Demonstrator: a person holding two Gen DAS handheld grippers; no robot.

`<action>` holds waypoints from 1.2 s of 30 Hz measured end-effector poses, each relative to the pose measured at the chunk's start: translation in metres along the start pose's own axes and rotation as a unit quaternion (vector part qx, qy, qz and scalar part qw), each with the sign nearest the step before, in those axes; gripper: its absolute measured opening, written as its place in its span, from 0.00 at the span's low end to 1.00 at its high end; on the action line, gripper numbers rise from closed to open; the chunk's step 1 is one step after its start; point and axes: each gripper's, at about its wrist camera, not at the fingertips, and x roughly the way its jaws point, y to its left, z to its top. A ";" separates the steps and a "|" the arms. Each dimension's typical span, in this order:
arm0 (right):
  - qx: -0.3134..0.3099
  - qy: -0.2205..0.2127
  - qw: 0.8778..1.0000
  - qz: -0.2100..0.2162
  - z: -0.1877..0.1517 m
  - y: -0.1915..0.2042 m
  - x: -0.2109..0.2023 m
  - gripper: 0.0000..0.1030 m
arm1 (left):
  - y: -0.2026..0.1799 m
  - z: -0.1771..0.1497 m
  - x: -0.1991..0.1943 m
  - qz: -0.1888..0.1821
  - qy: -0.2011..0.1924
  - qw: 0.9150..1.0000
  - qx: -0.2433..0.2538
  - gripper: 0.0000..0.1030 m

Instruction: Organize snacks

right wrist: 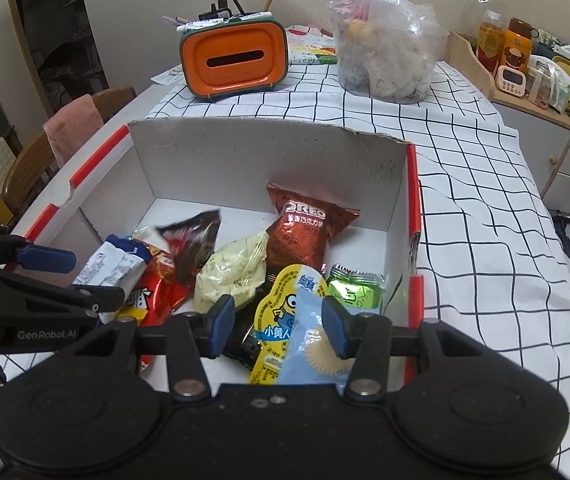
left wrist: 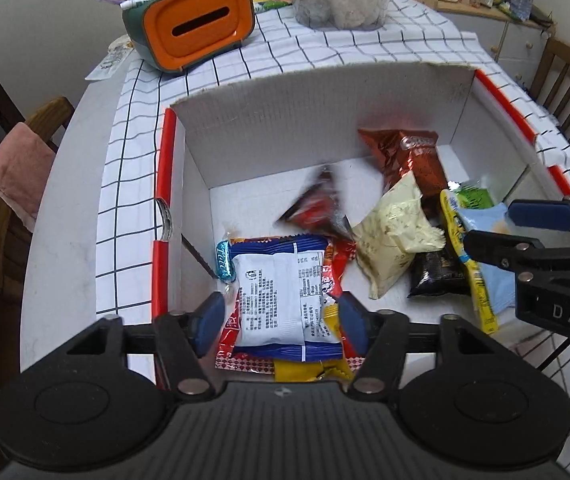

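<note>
A white cardboard box (left wrist: 269,120) (right wrist: 245,152) with red edges holds several snack packets. A dark red packet (left wrist: 317,204) (right wrist: 193,240) is blurred in motion inside the box. My left gripper (left wrist: 277,320) is open above a white and blue packet (left wrist: 281,292). My right gripper (right wrist: 277,324) is open above a yellow and light blue Minions packet (right wrist: 297,328). A brown Oreo bag (right wrist: 305,228) (left wrist: 413,156), a cream packet (right wrist: 233,276) (left wrist: 393,236) and a green packet (right wrist: 353,288) lie in the box.
An orange and green tissue box (right wrist: 233,60) (left wrist: 197,24) and a clear tub in a plastic bag (right wrist: 385,56) stand behind the box on the checked tablecloth (right wrist: 477,200). Wooden chairs (left wrist: 5,184) stand to the left. A cluttered sideboard (right wrist: 537,72) is at the right.
</note>
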 end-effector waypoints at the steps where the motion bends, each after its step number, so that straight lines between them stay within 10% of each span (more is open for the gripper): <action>1: 0.002 -0.001 1.000 0.002 0.000 0.000 -0.002 0.46 | 0.000 0.000 -0.003 0.001 -0.004 1.000 0.001 0.64; 16: 0.023 -0.039 0.999 0.028 -0.007 0.007 -0.060 0.59 | 0.007 -0.019 -0.058 -0.013 -0.045 0.999 -0.010 0.77; 20: 0.029 -0.052 0.998 0.034 -0.013 0.011 -0.079 0.79 | 0.009 -0.028 -0.075 -0.020 -0.053 0.998 -0.014 0.78; 36: 0.052 -0.107 0.991 0.062 -0.039 0.028 -0.153 0.99 | 0.024 -0.072 -0.145 -0.034 -0.092 0.994 -0.044 0.87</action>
